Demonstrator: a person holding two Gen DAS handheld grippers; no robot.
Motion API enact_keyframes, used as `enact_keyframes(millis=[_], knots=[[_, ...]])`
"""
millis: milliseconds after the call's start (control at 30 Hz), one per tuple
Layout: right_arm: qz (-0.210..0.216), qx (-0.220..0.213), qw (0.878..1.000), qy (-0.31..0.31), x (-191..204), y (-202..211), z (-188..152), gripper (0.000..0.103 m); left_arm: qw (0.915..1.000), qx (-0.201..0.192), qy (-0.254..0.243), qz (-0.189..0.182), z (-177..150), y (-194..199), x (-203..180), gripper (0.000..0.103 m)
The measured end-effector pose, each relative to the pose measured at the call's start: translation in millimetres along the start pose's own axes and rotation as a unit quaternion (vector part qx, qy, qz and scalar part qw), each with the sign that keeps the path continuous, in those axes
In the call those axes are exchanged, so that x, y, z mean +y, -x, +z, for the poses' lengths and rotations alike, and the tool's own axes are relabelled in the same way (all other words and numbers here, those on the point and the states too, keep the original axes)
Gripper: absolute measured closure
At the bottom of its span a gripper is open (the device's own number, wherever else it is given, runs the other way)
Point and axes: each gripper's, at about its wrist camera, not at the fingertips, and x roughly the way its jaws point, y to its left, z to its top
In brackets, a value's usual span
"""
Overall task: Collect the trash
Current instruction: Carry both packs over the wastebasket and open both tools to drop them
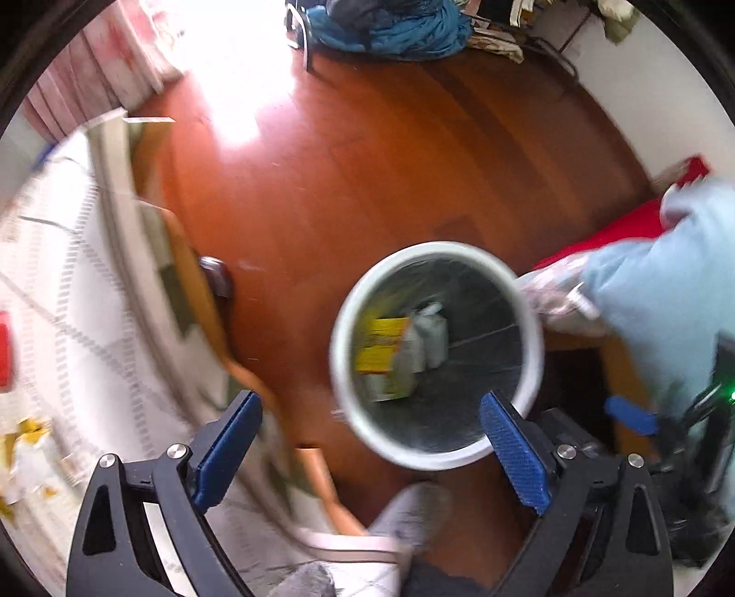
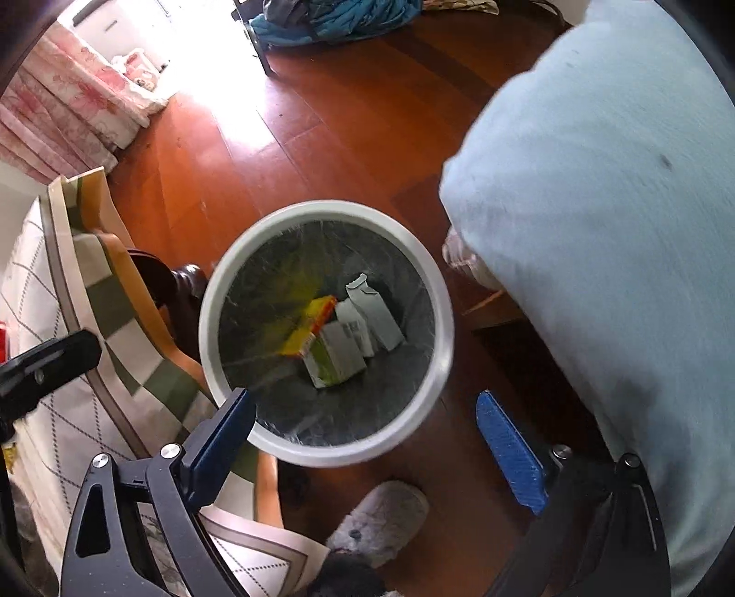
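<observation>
A wooden floor [image 2: 321, 137] is filling mid-frame, carrying a white bin [image 2: 441, 340] at centre, a grey slipper [image 2: 381, 519] below it, and a blue heap [image 2: 330, 18] at the top.

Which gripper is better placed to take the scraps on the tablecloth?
Probably left: the left gripper is open and nearer the scraps on the tablecloth; the right gripper hangs open over the bin.

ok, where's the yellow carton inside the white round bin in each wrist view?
Left wrist: yellow carton lies centre-right of frame, left side of the white round bin's floor.
Right wrist: yellow carton lies near frame centre, in the bin.
Shared landmark: grey slipper below the bin.
</observation>
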Motion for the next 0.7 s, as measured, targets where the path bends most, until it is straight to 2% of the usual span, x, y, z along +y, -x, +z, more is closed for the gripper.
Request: enact_keyframes(millis=[167,333,700], knots=[[-0.016,0.002,1.000,0.006,4,18,-22,0.005,0.9995,-0.009,-0.008,0.029,-30,11,0,0.006],[-0.023,-0.019,1.000,0.008,8,51,-43,0.005,0.9985,-0.037,-0.005,0.041,-47,37,4,0.006],[-0.018,-0.097,0.995,0.030,25,150,-87,0.005,0.9895,-0.132,0.025,0.054,-93,138,24,0.006]])
